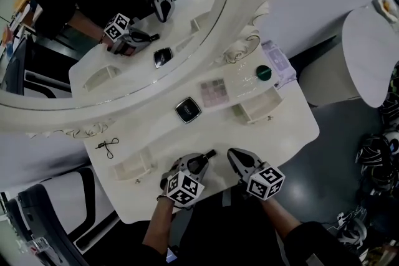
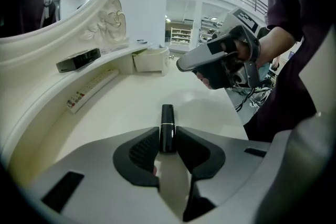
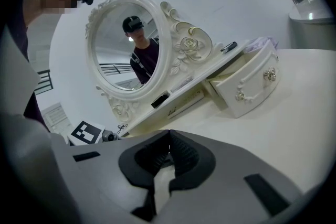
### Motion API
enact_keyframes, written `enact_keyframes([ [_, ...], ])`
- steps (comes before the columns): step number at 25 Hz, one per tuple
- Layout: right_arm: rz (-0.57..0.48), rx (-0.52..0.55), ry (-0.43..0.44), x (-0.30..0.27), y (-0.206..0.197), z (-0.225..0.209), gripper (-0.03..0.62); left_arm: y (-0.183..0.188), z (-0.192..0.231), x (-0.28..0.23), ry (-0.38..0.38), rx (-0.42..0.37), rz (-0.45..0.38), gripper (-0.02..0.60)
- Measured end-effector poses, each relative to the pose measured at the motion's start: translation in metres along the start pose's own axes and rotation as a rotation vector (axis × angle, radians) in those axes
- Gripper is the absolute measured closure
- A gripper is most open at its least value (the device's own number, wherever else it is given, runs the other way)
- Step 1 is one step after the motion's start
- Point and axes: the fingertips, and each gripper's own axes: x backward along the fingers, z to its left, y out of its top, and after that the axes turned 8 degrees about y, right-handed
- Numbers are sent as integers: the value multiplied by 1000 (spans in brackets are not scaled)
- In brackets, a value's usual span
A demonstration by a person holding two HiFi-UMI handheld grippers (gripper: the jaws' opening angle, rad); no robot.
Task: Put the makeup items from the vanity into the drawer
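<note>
**One lipstick (image 2: 167,126) gripped, drawer (image 1: 257,110) open at 2 o'clock**

Seen from above at 6 o'clock of the vanity top (image 1: 287,128): left gripper (image 1: 201,162) clenched on the lipstick, pads pressed against both sides of the black barrel near its lower end, cap and thin band projecting past the tips toward 2 o'clock. Impossible to tell whether lifted clear of the top or resting on it. At 3 o'clock, just beside, right gripper (image 3: 169,138) with pads pinched together on nothing, apart from every item. Drawer pulled out at 2 o'clock of the lipstick, nothing visible inside. Left on the shelf (image 1: 244,81): compact (image 1: 187,109) at 12 o'clock of the left gripper, palette (image 1: 214,91) at 2 o'clock of the compact, green pot (image 1: 264,72) farther along the same line.

Handling, by judgement: light, rigid, glossy, hence prone to slide or swivel between the pads. Best taken across the barrel near mid-length, below the cap seam, with a moderate squeeze. Present hold low on the barrel, so some risk of pivoting during a quick swing. Probably sturdy against a short drop, yet apt to roll once released; better laid lengthwise against a drawer wall.
</note>
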Motion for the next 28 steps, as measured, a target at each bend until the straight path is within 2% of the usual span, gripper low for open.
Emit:
enact_keyframes([
  [6,-7,-2,-3,2,3,-4,571,2,1,-2,4,23,-3,479],
  [10,-18,10,-3,5,10,-3,571,11,2,2,14,65,-31,482],
  [16,-44,44,-2,16,28,7,571,45,5,22,42,146,-134,482],
  [22,-74,89,-10,36,42,23,571,86,2,54,75,190,-236,483],
  [28,-95,116,-15,50,49,30,571,105,-5,66,85,229,-294,483],
])
